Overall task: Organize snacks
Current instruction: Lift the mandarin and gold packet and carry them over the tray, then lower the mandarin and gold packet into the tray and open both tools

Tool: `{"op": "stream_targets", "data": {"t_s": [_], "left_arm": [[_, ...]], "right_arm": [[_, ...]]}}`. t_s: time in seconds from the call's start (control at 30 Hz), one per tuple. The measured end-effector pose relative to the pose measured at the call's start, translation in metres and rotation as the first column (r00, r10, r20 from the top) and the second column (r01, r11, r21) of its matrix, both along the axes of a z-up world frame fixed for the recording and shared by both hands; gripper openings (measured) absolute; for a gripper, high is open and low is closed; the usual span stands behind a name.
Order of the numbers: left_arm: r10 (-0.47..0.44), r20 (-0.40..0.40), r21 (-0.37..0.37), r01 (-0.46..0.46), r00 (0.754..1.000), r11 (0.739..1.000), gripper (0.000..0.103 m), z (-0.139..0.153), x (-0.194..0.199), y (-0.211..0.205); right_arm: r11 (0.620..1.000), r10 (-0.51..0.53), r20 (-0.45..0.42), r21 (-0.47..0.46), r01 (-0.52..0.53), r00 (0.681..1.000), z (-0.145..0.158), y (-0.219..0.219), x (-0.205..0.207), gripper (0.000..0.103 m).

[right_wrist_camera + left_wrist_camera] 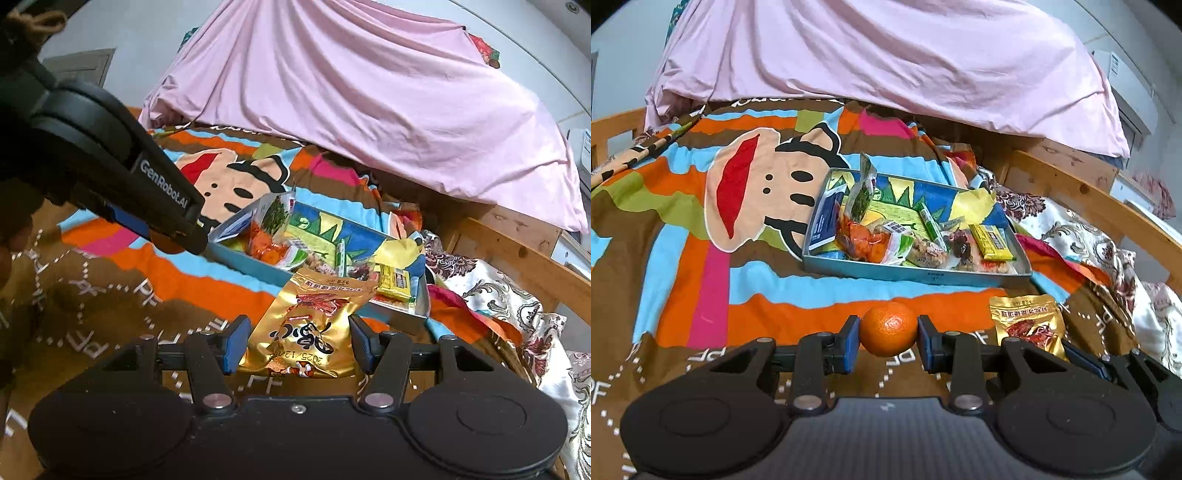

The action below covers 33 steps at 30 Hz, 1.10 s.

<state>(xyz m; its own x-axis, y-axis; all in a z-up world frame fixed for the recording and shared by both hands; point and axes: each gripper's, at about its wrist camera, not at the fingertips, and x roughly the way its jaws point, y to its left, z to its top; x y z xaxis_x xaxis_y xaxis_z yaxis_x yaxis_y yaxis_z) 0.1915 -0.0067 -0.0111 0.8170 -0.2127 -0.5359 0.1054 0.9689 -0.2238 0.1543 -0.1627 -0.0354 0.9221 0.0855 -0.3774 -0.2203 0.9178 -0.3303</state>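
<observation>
while my left tongs (888, 338) clamp the orange (888, 328), my right tongs (297, 343) hold the gold snack pouch (314, 325); both sit above the bed, near the snack tray (923, 274).

"GenRobot.AI" on the left tool (177, 221); "2025/12" upside down on the gold packet (314, 325).
</observation>
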Motion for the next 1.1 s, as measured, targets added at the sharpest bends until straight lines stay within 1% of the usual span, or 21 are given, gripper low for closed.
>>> {"op": "stream_targets", "data": {"t_s": [0.1,0.2,0.3,0.37,0.47,0.53,0.63,0.77,0.8,0.83,0.87,0.9,0.97,1.0,1.1], "left_arm": [[-0.001,-0.006,-0.002,0.001,1.0,1.0,0.036,-0.002,0.018,-0.002],[-0.002,-0.002,-0.011,0.002,1.0,1.0,0.036,-0.002,0.046,-0.002],[-0.015,0.009,-0.001,0.015,1.0,1.0,0.036,-0.003,0.08,-0.007],[-0.029,0.012,0.01,0.029,1.0,1.0,0.036,-0.005,0.109,-0.014],[-0.053,0.008,0.0,0.053,0.999,0.999,0.036,-0.011,0.157,-0.026],[-0.067,0.016,0.021,0.067,0.998,0.998,0.036,-0.015,0.19,-0.04],[-0.101,0.024,0.068,0.1,0.995,0.993,0.036,-0.021,0.229,-0.063],[-0.131,0.023,0.121,0.128,0.991,0.984,0.036,-0.032,0.26,-0.083],[-0.136,0.017,0.135,0.133,0.991,0.982,0.037,-0.035,0.265,-0.085],[-0.136,0.006,0.151,0.133,0.991,0.979,0.038,-0.039,0.268,-0.087],[-0.134,-0.004,0.158,0.133,0.991,0.978,0.05,-0.042,0.269,-0.087],[-0.131,-0.007,0.156,0.13,0.991,0.979,0.064,-0.044,0.27,-0.086],[-0.108,0.01,0.133,0.106,0.994,0.986,0.076,-0.046,0.265,-0.081],[-0.095,0.012,0.12,0.093,0.995,0.988,0.08,-0.045,0.262,-0.078],[-0.066,0.006,0.077,0.065,0.998,0.995,0.082,-0.04,0.249,-0.068]], "right_arm": [[1.0,0.008,0.0,-0.005,-0.008,1.0,0.001,-0.002,0.016,0.059],[1.0,0.005,0.013,-0.008,-0.005,1.0,0.005,-0.009,0.047,0.059],[1.0,-0.003,0.021,0.001,0.003,1.0,0.009,-0.017,0.089,0.059],[1.0,-0.005,0.028,0.005,0.005,1.0,0.011,-0.024,0.122,0.059],[0.999,-0.016,0.024,0.03,0.016,1.0,0.009,-0.039,0.17,0.059],[0.999,-0.029,0.019,0.042,0.028,0.999,0.004,-0.05,0.197,0.059],[0.995,-0.06,-0.018,0.082,0.061,0.998,-0.008,-0.067,0.232,0.059],[0.991,-0.068,-0.065,0.112,0.075,0.996,-0.022,-0.079,0.258,0.061],[0.989,-0.074,-0.069,0.119,0.082,0.995,-0.026,-0.081,0.26,0.063],[0.988,-0.083,-0.073,0.123,0.091,0.994,-0.028,-0.083,0.262,0.073],[0.987,-0.087,-0.073,0.129,0.096,0.994,-0.029,-0.084,0.262,0.085],[0.986,-0.082,-0.069,0.139,0.09,0.994,-0.029,-0.085,0.261,0.087],[0.985,-0.08,-0.065,0.146,0.088,0.995,-0.026,-0.086,0.256,0.089],[0.985,-0.083,-0.067,0.145,0.092,0.994,-0.023,-0.086,0.253,0.09],[0.978,-0.118,-0.082,0.163,0.13,0.99,-0.016,-0.093,0.237,0.091]]}}
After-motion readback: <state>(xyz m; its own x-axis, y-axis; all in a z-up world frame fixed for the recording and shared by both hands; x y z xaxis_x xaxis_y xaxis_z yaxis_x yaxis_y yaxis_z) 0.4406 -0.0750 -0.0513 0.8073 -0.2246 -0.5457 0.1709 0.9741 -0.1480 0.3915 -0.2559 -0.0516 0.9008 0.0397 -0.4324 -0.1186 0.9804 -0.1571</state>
